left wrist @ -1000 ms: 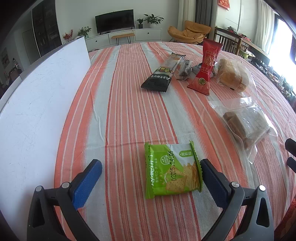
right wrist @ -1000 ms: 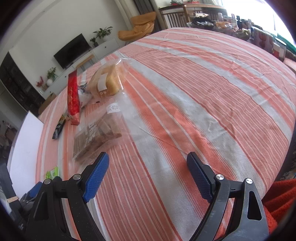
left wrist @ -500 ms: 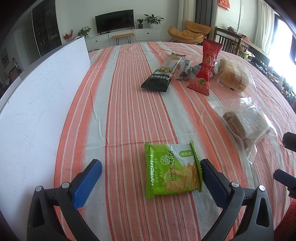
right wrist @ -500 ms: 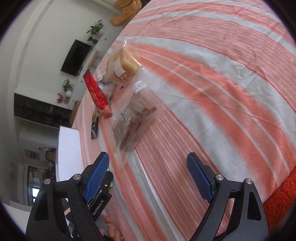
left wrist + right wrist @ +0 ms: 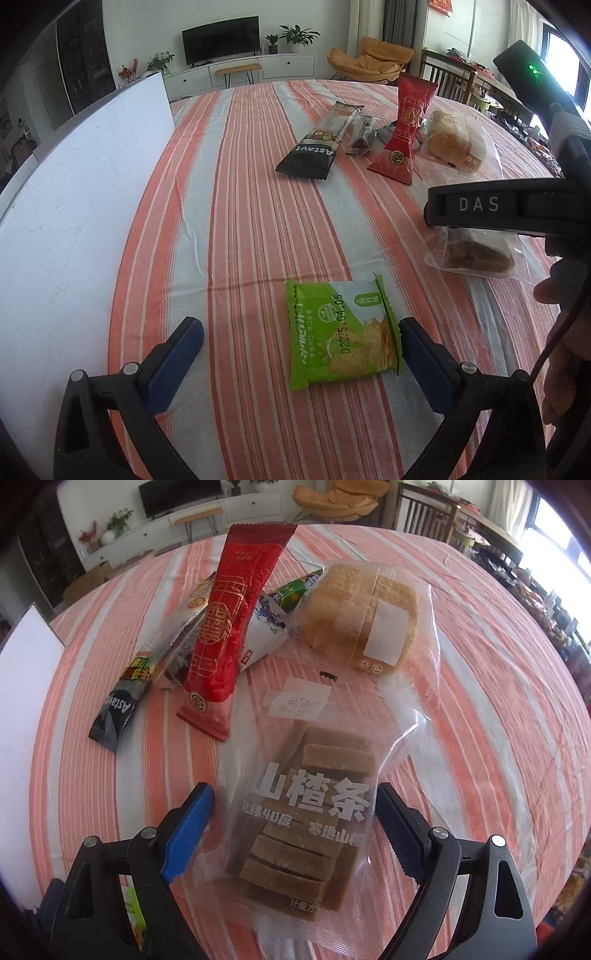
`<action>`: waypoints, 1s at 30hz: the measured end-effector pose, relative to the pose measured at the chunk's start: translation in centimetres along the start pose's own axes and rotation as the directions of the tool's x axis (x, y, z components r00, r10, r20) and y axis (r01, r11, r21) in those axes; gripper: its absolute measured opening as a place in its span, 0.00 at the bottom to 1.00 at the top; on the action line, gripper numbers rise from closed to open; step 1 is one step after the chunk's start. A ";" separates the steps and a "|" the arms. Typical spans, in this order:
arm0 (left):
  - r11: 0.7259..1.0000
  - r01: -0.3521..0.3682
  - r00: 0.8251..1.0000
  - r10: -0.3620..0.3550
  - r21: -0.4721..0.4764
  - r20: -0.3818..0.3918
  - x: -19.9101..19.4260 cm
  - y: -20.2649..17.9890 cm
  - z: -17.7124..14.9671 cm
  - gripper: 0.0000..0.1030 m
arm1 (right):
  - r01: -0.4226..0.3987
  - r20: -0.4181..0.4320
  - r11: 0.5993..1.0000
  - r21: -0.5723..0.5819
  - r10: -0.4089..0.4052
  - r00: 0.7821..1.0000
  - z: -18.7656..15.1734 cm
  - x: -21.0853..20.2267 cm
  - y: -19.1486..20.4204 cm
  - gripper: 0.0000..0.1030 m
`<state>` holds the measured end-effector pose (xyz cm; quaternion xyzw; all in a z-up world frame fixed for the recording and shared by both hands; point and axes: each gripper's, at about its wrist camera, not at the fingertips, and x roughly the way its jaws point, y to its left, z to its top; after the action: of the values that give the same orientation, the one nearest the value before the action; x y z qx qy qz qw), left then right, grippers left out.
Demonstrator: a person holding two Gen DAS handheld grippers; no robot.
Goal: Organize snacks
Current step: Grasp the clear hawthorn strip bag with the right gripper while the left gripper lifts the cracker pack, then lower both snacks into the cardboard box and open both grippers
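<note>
Right gripper [image 5: 291, 830]: fingers spread wide, holding nothing; the clear bag of brown bars [image 5: 314, 823] lies between them on the counter [image 5: 498, 701].
Bag axis: runs straight ahead along the fingers, so closing would likely pinch across its short width.
Left gripper [image 5: 299, 354]: fingers wide apart, empty; the green cracker packet [image 5: 341, 334] lies flat between them, hard by the right-hand finger.
Nearer hand: right for the bag, left for the packet.
Other snacks: red packet [image 5: 229, 627], bread [image 5: 369, 620] and black bar [image 5: 118, 709] lie beyond.

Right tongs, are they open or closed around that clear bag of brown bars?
Open. The right tongs straddle the clear bag, both blue pads apart from it.
</note>
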<state>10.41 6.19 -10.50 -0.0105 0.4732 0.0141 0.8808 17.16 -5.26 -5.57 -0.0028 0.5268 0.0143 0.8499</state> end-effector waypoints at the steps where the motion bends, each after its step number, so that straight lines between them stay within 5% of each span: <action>1: 1.000 0.005 1.000 -0.005 0.007 -0.012 -0.2 0.0 0.0 0.94 | -0.005 0.005 1.000 -0.026 0.005 1.000 -0.5 -0.6 -0.5 0.64; 2: 1.000 0.009 1.000 -0.009 0.013 -0.013 -0.5 0.1 0.0 0.88 | -0.022 0.000 0.999 -0.031 0.022 1.000 -1.0 -1.2 -1.2 0.57; 4: 1.000 0.016 1.000 -0.016 0.026 -0.003 -1.2 0.1 0.1 0.49 | -0.050 -0.016 0.999 -0.020 0.049 0.999 -2.2 -2.3 -3.0 0.55; 8: 0.995 0.084 0.996 -0.085 -0.045 -0.020 -1.8 1.0 0.0 0.47 | -0.240 0.001 0.964 0.115 0.241 0.970 -5.1 -4.2 -7.1 0.55; 11: 0.981 0.171 0.985 -0.171 -0.097 0.007 -4.1 1.2 -0.1 0.47 | -0.411 0.072 0.880 0.239 0.406 0.911 -7.1 -5.7 -9.9 0.55; 17: 0.914 0.378 0.925 -0.367 -0.149 0.099 -12.5 2.5 0.2 0.47 | -0.542 0.130 0.784 0.304 0.529 0.838 -7.6 -8.3 -10.2 0.55; 19: 0.904 0.400 0.913 -0.378 -0.154 0.154 -16.0 4.4 0.3 0.48 | -0.589 0.147 0.764 0.266 0.571 0.807 -6.4 -10.5 -8.2 0.55; 22: 0.915 0.365 0.916 -0.320 -0.174 0.243 -20.6 8.5 0.2 0.48 | -0.671 0.170 0.722 0.170 0.649 0.742 -5.4 -14.8 -4.2 0.55; 27: 0.942 0.160 0.950 -0.065 -0.295 0.307 -24.5 17.6 -1.0 0.48 | -0.791 0.143 0.612 -0.001 0.783 0.606 -3.6 -21.0 4.2 0.55; 30: 0.910 0.007 0.964 0.104 -0.414 0.246 -23.5 23.3 -3.0 0.48 | -0.805 0.081 0.580 -0.127 0.814 0.575 -3.0 -23.2 10.5 0.55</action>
<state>-5.86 29.05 7.32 -0.1819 0.3391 0.1366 0.9129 3.84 4.71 13.97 0.2067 0.4122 0.4209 0.7811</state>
